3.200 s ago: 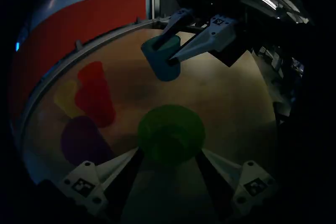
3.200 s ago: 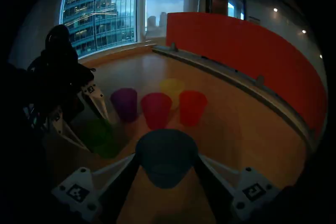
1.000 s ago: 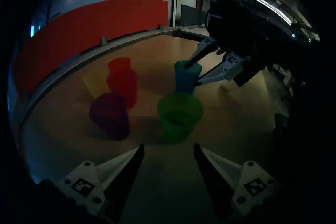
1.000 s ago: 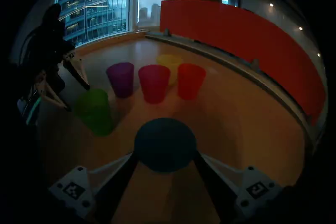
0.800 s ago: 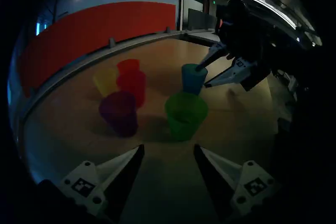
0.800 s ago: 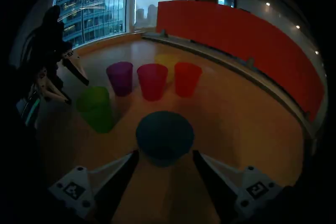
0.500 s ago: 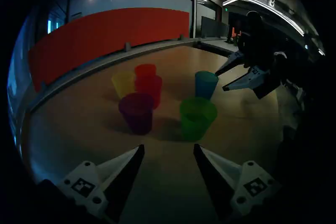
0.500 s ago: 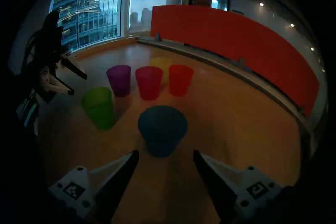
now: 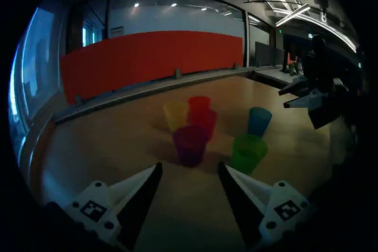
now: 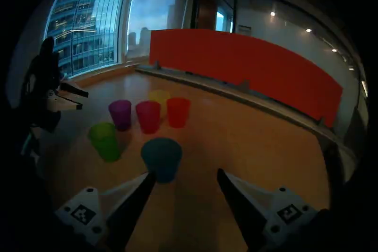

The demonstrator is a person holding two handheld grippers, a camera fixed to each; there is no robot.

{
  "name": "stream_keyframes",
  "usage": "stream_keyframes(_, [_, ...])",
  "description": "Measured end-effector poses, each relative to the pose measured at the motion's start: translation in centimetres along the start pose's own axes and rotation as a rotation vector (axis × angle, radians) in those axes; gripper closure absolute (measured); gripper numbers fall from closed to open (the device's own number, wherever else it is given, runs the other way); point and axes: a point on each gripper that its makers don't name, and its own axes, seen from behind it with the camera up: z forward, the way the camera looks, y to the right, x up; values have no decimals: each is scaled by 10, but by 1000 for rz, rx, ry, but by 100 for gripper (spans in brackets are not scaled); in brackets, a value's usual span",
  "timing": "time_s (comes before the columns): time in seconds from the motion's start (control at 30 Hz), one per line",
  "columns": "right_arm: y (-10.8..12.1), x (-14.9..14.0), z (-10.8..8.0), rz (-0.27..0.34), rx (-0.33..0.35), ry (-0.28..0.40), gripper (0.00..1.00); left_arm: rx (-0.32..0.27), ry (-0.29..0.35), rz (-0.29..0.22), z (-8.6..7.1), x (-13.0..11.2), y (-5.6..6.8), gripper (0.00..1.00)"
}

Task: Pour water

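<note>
On the table [image 10: 264, 148], blue cup [image 10: 161, 158] stands near green cup [image 10: 105, 142].

**An office high up in a city block**

Tall floor-to-ceiling glass windows [image 10: 151, 15] look out on a glass-fronted tower block [image 10: 75, 22] and a city skyline. A long red partition panel [image 10: 245, 67] runs along the far edge of a broad, pale wooden worktop [image 10: 264, 148]. Behind it stands a glazed interior wall [image 9: 175, 18], with small round ceiling lights [image 9: 174, 4] and a long strip light [image 9: 294, 14] overhead.
</note>
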Motion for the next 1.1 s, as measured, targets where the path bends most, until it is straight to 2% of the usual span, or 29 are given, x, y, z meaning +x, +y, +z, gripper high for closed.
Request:
stream_keyframes(0.17, [14,15,-10,28,-60,64,0,51,62,-33,-6,15,-11,13])
stream_keyframes(0.47, [38,40,-22,66,-183,178,0,156,177,-58,-18,38,-28,13])
stream_keyframes(0.67, [52,55,-29,73,-279,268,0,204,255,-80,-27,56,-34,13])
stream_keyframes(0.97, [60,80,-39,130,-359,409,0,278,355,-99,-37,75,-43,13])
stream_keyframes(1.1, [66,85,-43,140,-403,448,0,310,392,-103,-41,84,-47,13])
